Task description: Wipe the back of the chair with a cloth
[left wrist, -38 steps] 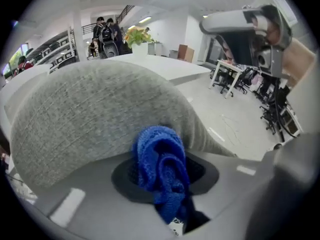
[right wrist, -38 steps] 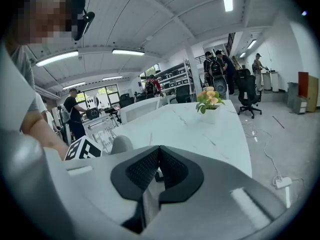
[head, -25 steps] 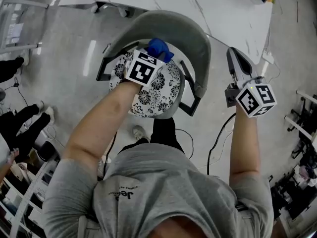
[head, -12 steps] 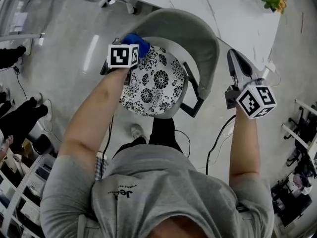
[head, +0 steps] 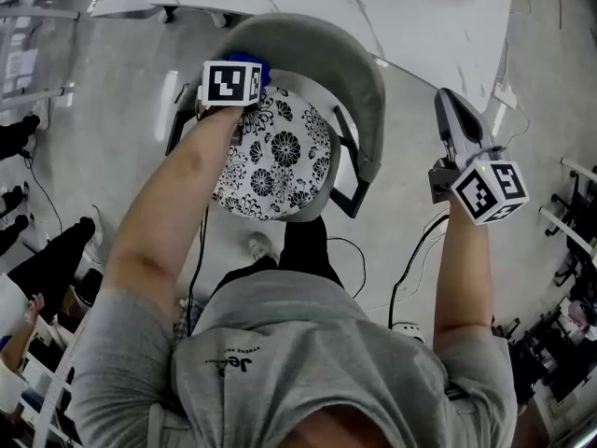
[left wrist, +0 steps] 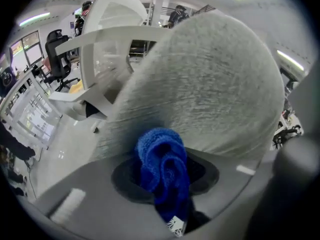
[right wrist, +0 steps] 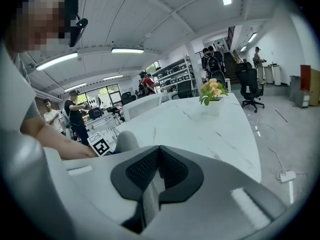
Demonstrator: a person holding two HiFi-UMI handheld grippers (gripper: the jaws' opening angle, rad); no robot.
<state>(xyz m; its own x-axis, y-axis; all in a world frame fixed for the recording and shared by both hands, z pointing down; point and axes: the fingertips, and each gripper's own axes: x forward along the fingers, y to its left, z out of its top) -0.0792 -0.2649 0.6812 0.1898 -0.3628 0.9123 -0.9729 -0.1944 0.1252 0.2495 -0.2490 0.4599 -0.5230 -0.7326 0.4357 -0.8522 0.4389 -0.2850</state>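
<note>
Against grey chair back [left wrist: 210, 79], left tongs [left wrist: 165, 181] tight on blue cloth [left wrist: 157, 146]; right tongs [right wrist: 157, 176] pressed together, near white table [right wrist: 200, 124]

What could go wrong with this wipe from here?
1. The cloth is a bunched wad in the left gripper. It could slip out, or bare jaws might scrape the chair back.
2. The right gripper is shut on nothing, off the chair back. Pushed with nothing steadying it, it may turn.
</note>
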